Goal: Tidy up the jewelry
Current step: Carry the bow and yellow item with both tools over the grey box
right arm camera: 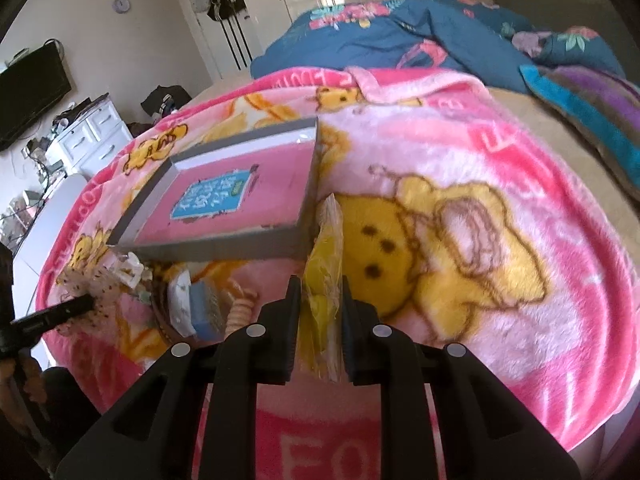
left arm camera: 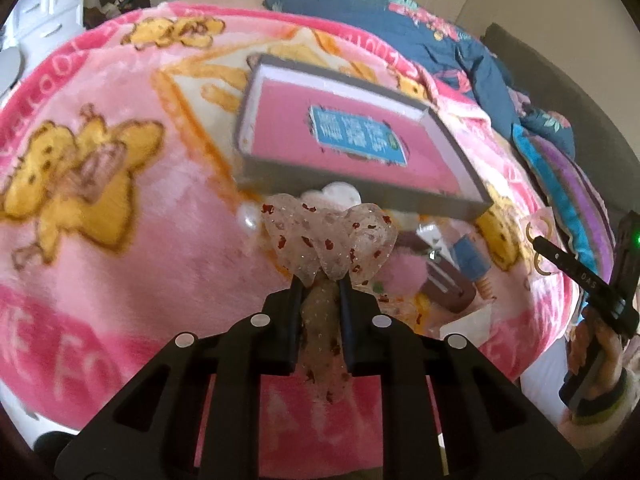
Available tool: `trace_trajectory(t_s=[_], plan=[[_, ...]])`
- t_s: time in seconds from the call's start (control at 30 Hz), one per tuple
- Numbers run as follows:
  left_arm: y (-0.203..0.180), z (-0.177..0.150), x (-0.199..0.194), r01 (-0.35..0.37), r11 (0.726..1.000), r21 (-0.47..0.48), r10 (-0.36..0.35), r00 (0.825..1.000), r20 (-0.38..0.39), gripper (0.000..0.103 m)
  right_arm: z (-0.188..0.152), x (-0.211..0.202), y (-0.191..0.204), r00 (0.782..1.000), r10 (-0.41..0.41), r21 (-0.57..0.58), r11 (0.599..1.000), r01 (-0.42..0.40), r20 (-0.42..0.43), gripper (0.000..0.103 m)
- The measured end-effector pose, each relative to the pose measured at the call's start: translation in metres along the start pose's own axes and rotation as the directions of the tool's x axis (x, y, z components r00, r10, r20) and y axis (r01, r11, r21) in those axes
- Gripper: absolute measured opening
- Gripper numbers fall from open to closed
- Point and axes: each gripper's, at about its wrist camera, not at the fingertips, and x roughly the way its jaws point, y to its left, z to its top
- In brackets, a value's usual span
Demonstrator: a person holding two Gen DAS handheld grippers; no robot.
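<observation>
The left gripper (left arm camera: 320,280) is pinching a translucent glittery bow (left arm camera: 330,240) flecked with red, holding it up just in front of the near edge of the grey tray (left arm camera: 456,148) with the pink floor. The right gripper (right arm camera: 318,292) is clamping a clear packet with something yellow inside (right arm camera: 325,268) beside that tray's (right arm camera: 224,250) right corner. More small trinkets (right arm camera: 200,308) (too blurred to name) are lying on the pink blanket (right arm camera: 500,208) below the tray.
</observation>
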Motion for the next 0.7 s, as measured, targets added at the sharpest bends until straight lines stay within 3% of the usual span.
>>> trace_trajectory(t_s=[0.37, 0.7], plan=[[0.027, 0.045, -0.039, -0.039, 0.999, -0.036, 0.042, 0.995, 0.095, 0.009, 0.029, -0.005, 0.033, 0.996, 0.068, -0.065, 0.996, -0.065, 0.050, 0.017], [0.013, 0.094, -0.028, -0.026, 1.000, -0.006, 0.026, 0.987, 0.158, 0.009, 0.065, 0.016, 0.067, 0.989, 0.133, -0.110, 0.986, -0.126, 0.065, 0.017]])
